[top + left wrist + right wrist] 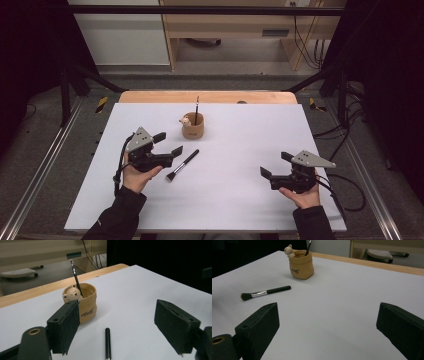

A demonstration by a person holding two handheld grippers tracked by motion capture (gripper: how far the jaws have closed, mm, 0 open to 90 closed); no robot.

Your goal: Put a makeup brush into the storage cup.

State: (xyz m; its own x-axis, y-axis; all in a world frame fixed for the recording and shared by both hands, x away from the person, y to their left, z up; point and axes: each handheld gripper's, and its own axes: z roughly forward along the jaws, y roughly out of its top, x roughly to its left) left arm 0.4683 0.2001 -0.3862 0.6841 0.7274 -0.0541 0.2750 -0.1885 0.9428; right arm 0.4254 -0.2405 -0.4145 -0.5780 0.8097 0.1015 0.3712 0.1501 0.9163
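Note:
A tan cup with a small bear figure [193,126] [85,305] [302,265] stands at the back middle of the white table top [240,200]. A thin dark brush [197,106] [75,277] stands upright in it. A black make-up brush [182,164] [265,293] lies flat in front of the cup, bristles toward me. My left gripper [169,143] [117,317] is open just left of that brush, and its handle [107,342] lies on the table between and below the jaws, untouched. My right gripper [275,164] [327,312] is open at the right with nothing between its jaws.
A wooden table edge [207,96] shows beyond the white sheet. Metal frame rails [42,165] run along both sides. Cables [345,185] trail off the right gripper and hang at the back right. Wooden furniture [225,30] stands on the floor behind.

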